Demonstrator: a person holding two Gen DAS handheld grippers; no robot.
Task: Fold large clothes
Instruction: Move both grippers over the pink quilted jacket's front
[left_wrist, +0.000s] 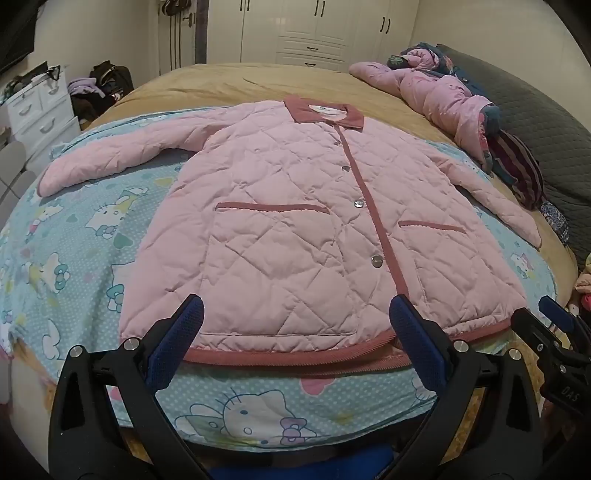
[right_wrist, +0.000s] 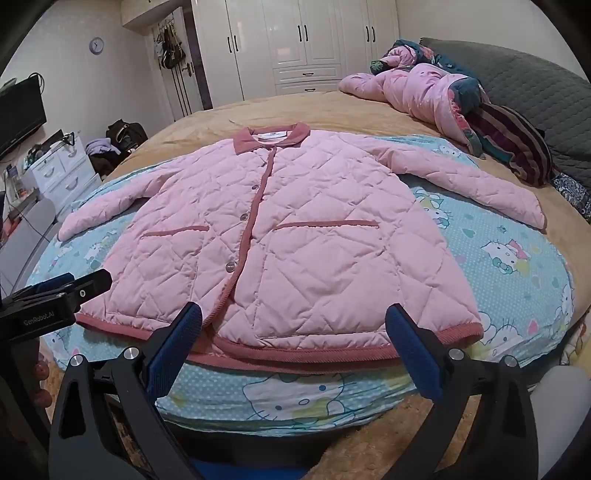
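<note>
tongs (right_wrist: 293, 325) wide over jacket (right_wrist: 295, 229), only right view shows clock (right_wrist: 96, 45)

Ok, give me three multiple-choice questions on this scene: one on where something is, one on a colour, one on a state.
1. Where does the jacket lie?
A. on the cartoon sheet
B. on the dresser
C. in the wardrobe

2. What colour is the jacket's collar?
A. green
B. dusty rose
C. white

3. How is the jacket's front?
A. wide open
B. folded in half
C. buttoned shut, sleeves spread

Answers: 1 A, its hem and sleeves rest on the sheet. 2 B, the collar matches the rose trim. 3 C, the buttons close the front and both sleeves lie outward.
</note>
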